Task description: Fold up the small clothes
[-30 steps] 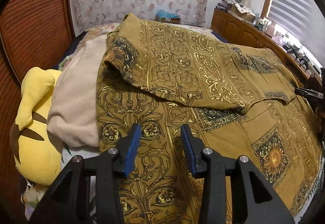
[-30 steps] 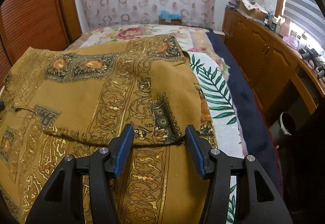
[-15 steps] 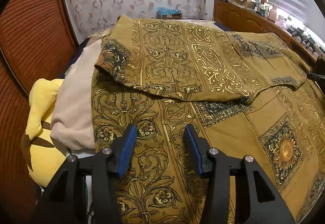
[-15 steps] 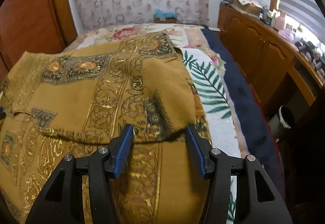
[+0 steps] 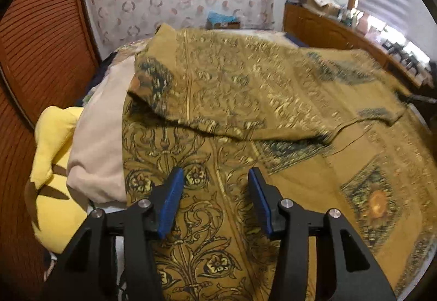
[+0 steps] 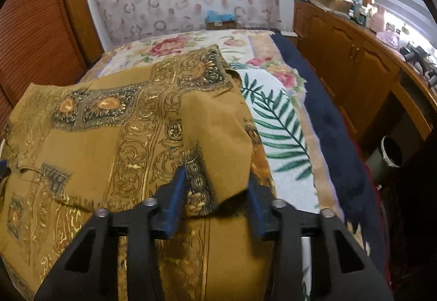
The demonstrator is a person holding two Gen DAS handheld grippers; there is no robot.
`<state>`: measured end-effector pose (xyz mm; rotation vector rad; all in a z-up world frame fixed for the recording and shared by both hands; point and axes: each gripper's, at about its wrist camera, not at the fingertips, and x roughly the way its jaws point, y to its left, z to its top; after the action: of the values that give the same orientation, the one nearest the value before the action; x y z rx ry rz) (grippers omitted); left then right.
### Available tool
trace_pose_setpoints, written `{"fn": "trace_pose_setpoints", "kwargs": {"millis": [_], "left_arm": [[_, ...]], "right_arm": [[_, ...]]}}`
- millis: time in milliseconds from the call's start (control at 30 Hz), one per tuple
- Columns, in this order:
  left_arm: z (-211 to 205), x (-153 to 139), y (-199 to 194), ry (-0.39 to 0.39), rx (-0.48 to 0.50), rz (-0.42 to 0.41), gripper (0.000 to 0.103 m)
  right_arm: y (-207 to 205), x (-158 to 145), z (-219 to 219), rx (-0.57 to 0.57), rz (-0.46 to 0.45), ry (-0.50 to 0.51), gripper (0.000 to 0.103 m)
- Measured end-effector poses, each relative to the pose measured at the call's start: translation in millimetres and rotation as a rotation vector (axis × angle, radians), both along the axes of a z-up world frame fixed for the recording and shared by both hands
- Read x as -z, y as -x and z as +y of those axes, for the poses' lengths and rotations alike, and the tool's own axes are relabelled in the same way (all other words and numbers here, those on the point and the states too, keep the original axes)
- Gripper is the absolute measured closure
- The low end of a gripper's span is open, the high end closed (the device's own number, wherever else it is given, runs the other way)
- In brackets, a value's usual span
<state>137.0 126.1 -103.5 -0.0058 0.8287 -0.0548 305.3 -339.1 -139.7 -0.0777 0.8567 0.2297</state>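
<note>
The right claw has just been closing, and in the right wrist view a folded edge of the mustard-gold patterned garment lies between its blue pads. The pads stand apart and do not visibly press the cloth, so I read it as open around the hem, not yet gripping. From there the garment spreads toward nine and eleven o'clock across the bed, with a palm-leaf cloth at two o'clock and a floral bedspread at twelve.

The left claw is open too, hovering over the lower layer of the same garment with nothing between its pads. A doubled-over flap lies toward twelve o'clock, a beige cloth at nine to ten, and a yellow plush toy farther out at nine.

The likely risks:
- The right claw could catch only the top layer of the fold, so the flap would peel open when lifted.
- It could pinch the bedding beneath along with the hem, dragging that too.
- The left claw grips nothing, so a one-sided pull could skew the fold or slide the garment toward the beige cloth.
</note>
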Motion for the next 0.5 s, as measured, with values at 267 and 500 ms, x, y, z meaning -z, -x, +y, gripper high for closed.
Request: {"fn": "trace_pose_setpoints", "kwargs": {"millis": [267,500], "left_arm": [[40.9,-51.6,-20.8,0.027,-0.109,-0.118,0.062],[49.8,-43.6,-59.1,-0.006,-0.105,-0.065,0.068]], "right_arm": [[1.7,2.7,-0.8,-0.007,-0.007,0.003,0.073],[3.0,3.0,3.8,-0.008,-0.012,0.02,0.073]]}}
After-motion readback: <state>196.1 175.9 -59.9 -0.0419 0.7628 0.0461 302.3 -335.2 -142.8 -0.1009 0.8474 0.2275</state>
